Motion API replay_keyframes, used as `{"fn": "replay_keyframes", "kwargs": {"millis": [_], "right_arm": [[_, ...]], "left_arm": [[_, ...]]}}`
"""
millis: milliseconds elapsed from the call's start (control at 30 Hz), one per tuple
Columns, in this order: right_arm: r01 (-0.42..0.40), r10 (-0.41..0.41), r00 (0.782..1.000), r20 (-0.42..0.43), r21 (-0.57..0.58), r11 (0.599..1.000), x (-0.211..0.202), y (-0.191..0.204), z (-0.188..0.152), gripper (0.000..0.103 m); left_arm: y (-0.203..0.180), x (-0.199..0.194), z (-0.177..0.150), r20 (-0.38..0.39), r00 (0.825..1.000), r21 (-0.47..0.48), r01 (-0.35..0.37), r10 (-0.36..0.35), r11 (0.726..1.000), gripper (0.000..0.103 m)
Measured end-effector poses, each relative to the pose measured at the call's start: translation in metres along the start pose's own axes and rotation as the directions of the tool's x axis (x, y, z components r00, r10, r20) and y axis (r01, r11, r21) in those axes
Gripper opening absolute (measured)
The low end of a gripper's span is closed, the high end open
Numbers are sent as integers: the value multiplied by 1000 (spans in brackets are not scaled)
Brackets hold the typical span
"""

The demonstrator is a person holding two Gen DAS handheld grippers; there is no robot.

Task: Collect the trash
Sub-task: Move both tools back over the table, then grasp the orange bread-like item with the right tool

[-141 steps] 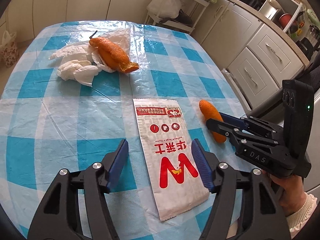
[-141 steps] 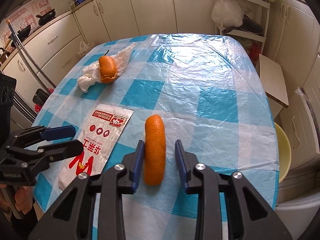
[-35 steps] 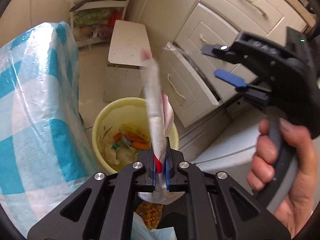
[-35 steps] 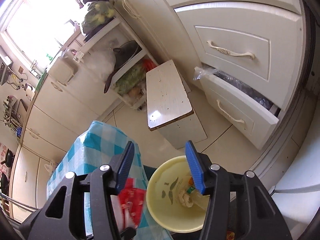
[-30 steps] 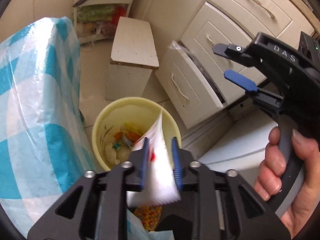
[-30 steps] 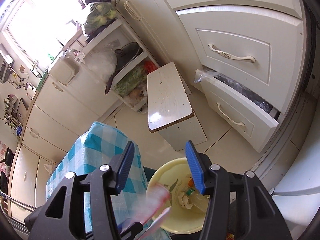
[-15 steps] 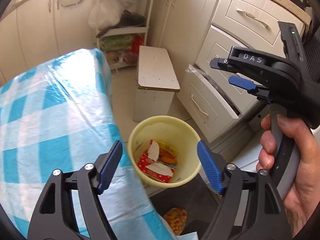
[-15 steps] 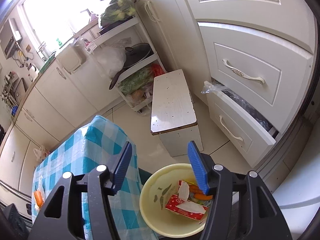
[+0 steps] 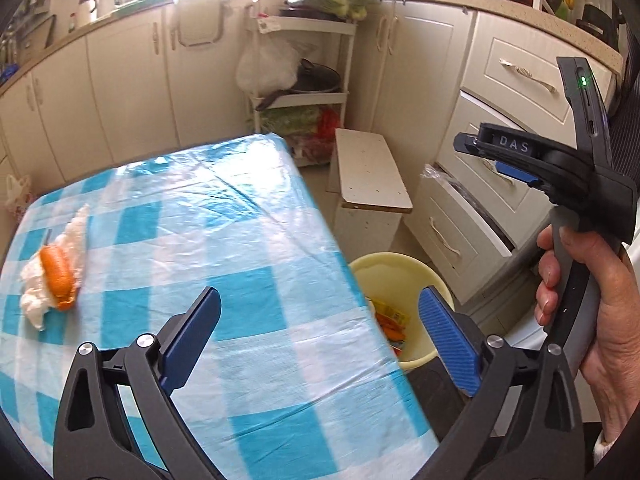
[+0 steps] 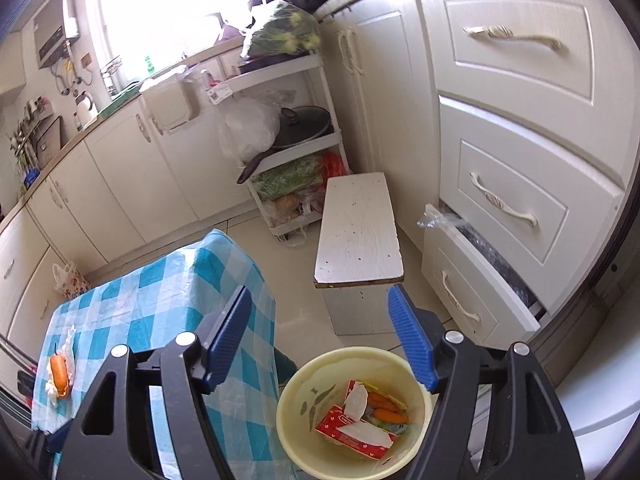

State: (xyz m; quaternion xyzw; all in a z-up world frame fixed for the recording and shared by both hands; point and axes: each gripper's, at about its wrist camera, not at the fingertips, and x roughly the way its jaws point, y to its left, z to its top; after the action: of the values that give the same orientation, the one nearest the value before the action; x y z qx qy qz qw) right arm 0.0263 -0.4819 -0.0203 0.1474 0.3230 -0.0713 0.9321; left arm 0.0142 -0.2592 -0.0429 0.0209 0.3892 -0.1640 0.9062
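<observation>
Both grippers have just been opening and hold nothing: the left gripper (image 9: 318, 334) gapes wide over the table's edge, the right gripper (image 10: 320, 336) stands open above the yellow bin (image 10: 298, 432). Inside the bin lie a red-and-white wrapper (image 10: 354, 428) and orange peel (image 10: 386, 410). On the checked tablecloth (image 9: 240, 240), well apart from the bin, another orange peel (image 9: 58, 270) rests on crumpled tissue (image 9: 34, 300).

We see a pale yellow bin (image 10: 296, 404) on the floor beside the table's end, holding a crumpled red and white wrapper (image 10: 354, 426) and orange peel pieces (image 10: 386, 410). On the blue checked table (image 9: 248, 264), one more orange peel (image 9: 58, 270) lies on crumpled white tissue (image 9: 34, 304) near the far left edge
</observation>
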Motion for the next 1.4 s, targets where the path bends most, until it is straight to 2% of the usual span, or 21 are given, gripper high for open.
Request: {"fn": "replay_keyframes", "kwargs": {"millis": [233, 400, 500, 667, 767, 867, 967, 1033, 1133, 1300, 1400], "right_arm": [[-18, 20, 1000, 24, -54, 998, -13, 27, -1, 71], [-42, 44, 999, 15, -95, 995, -17, 50, -7, 71], [-61, 62, 998, 6, -133, 989, -18, 68, -12, 71], [-152, 153, 988, -13, -190, 970, -23, 104, -25, 71], [-256, 251, 967, -54, -252, 933, -22, 142, -43, 71], [-377, 350, 926, -141, -346, 859, -18, 196, -69, 65], [-459, 393, 888, -239, -443, 770, -9, 257, -98, 55], [-489, 401, 872, -280, -470, 735, 0, 287, -112, 49], [-512, 400, 858, -322, -471, 718, 18, 322, -123, 46], [-514, 353, 848, -395, -452, 729, 56, 353, -131, 44], [-529, 345, 829, -439, -421, 737, 67, 351, -135, 31]], "left_arm": [[57, -36, -14, 51, 996, -58, -72, 75, 996, 96], [113, -61, -32, 81, 984, -142, -144, 156, 979, 96], [151, -72, -43, 93, 971, -202, -199, 221, 959, 96], [229, -95, -61, 90, 938, -356, -284, 336, 890, 96], [272, -105, -71, 78, 920, -446, -312, 384, 839, 96], [301, -109, -77, 61, 915, -512, -315, 399, 799, 96], [316, -110, -83, 56, 913, -534, -315, 404, 784, 96], [322, -108, -86, 47, 918, -540, -309, 394, 783, 96], [324, -105, -89, 40, 926, -541, -296, 376, 787, 96], [323, -100, -87, 39, 938, -528, -273, 345, 804, 96], [324, -96, -87, 31, 945, -525, -262, 326, 810, 96]]}}
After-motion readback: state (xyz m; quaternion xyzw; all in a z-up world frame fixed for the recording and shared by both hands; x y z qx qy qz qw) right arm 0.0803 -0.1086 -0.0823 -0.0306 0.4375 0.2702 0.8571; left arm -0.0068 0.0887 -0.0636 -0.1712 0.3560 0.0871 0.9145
